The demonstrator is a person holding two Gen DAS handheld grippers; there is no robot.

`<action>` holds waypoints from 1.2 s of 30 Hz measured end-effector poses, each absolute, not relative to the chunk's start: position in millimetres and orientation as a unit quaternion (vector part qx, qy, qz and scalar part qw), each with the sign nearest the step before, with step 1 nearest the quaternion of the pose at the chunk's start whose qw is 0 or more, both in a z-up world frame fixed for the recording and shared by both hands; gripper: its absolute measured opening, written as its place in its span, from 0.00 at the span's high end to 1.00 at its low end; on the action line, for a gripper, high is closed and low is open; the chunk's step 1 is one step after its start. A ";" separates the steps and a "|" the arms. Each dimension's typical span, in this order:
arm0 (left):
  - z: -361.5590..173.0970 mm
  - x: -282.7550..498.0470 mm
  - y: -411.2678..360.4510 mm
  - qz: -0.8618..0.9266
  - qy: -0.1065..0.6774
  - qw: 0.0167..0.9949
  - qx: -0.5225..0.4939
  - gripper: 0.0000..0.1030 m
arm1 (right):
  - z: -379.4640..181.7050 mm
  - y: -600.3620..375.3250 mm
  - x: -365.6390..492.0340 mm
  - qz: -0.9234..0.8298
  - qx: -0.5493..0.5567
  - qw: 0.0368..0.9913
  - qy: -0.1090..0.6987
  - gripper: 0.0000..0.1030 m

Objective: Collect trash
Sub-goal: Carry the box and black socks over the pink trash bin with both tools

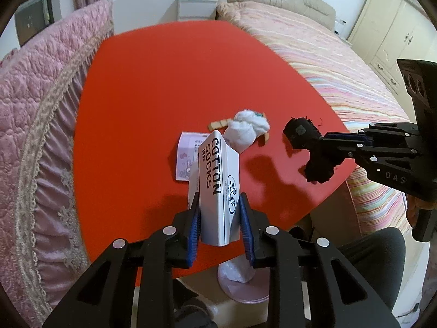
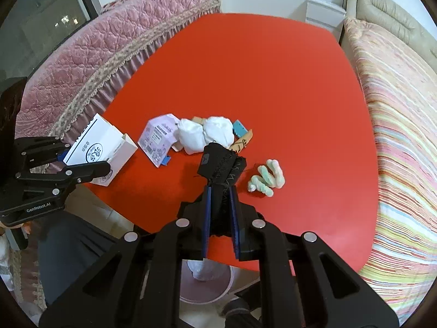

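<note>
My left gripper [image 1: 218, 205] is shut on a white "Cotton Socks" box [image 1: 218, 180] and holds it above the near edge of the red table [image 1: 153, 82]. The box [image 2: 95, 147] and left gripper [image 2: 82, 161] also show in the right wrist view. My right gripper [image 2: 220, 191] is shut on a black sock bundle [image 2: 221, 166], held above the table; it also shows in the left wrist view [image 1: 308, 142]. On the table lie a lilac box [image 2: 157, 139], white crumpled tissue [image 2: 207, 134], a teal card [image 2: 240, 129] and a pale green fuzzy sock [image 2: 266, 177].
A pink round bin [image 2: 207, 284] with white trash inside stands on the floor below the table's near edge. A pink quilted cover [image 1: 35, 109] lies to the left and a striped bed [image 2: 404, 136] to the right. A person's legs [image 1: 377, 248] are near the bin.
</note>
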State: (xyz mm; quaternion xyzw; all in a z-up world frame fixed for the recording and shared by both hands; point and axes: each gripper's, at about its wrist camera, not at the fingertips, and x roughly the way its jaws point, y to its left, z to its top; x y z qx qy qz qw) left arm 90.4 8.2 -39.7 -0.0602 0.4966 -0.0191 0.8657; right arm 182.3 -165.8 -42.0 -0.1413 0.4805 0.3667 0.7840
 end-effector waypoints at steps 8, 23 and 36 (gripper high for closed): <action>-14.3 67.7 -1.2 -0.026 0.458 0.887 -0.047 0.75 | -10.7 -187.3 153.5 0.375 -0.124 0.804 0.445 0.88; 7.0 11.3 -31.2 -0.057 0.417 0.906 -0.035 0.75 | 5.8 -229.4 76.0 0.381 -0.119 0.819 0.412 0.88; -16.8 -14.0 -54.1 -0.081 0.440 0.893 -0.035 0.75 | -13.9 -247.2 37.5 0.386 -0.119 0.807 0.431 0.88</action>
